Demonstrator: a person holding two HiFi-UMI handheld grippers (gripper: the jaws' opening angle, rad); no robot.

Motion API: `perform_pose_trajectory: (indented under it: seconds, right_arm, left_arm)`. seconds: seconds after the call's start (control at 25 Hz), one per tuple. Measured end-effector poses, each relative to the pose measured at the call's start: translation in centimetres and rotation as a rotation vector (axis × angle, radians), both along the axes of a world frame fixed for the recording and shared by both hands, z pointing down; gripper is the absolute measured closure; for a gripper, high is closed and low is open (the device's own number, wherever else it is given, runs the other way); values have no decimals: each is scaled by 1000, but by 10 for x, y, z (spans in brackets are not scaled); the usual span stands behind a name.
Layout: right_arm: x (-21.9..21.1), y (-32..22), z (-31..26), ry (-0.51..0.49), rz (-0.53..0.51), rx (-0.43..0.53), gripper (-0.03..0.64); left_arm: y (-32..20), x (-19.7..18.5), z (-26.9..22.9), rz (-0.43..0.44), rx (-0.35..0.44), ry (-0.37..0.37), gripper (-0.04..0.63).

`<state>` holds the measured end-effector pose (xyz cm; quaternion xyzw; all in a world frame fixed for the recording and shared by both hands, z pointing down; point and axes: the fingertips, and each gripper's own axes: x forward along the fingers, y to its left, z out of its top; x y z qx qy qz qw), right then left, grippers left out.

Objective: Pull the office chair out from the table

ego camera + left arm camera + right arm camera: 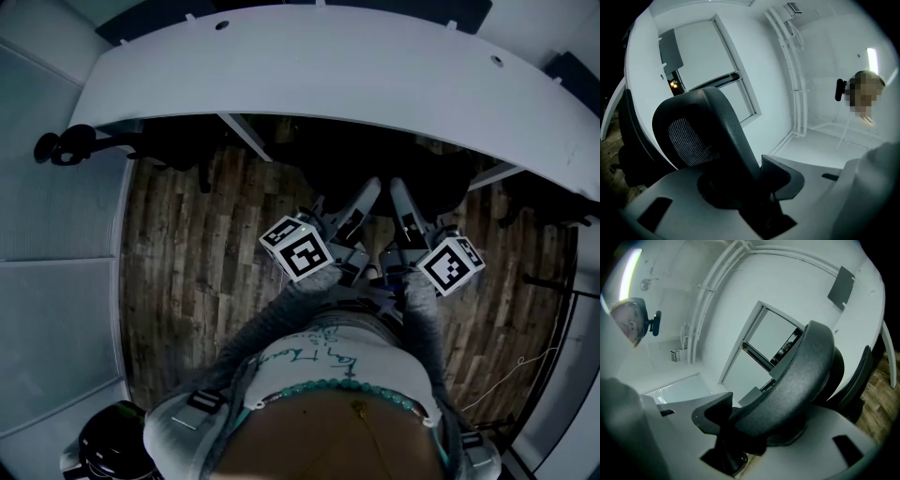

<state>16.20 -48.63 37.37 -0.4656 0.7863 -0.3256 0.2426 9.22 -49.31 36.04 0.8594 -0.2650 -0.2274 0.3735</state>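
Note:
The black office chair [361,155] stands tucked under the curved white table [328,75], mostly in shadow. Both grippers reach forward to its backrest, side by side. My left gripper [361,199] has the chair's black mesh backrest rim [717,122] between its white jaws, and the dark pads [780,176] press against the frame. My right gripper [401,199] holds the same padded top rim [801,371] from the other side, its dark pad [712,411] set against the edge. The seat and base are hidden.
Wood-plank floor [187,262] lies between me and the table. Other dark chairs sit under the table at the left [66,145] and right [548,206]. A thin cable [525,370] trails on the floor at right. A black round object [112,450] is behind at lower left.

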Motion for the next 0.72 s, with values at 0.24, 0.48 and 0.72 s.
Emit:
perform_pose_trajectory:
  seconds: [0.24,0.48,0.72]
  right_arm:
    - [-6,22,1,5,1,17,394]
    - [-8,35,0,17,-5,38,397]
    - [-9,38,3,5,-4,26,397]
  left_arm:
    - [22,-6,1,0,8,8,449]
    - [36,-7,3,5,3,12,456]
    - [38,-8,5,1,-6,3,456]
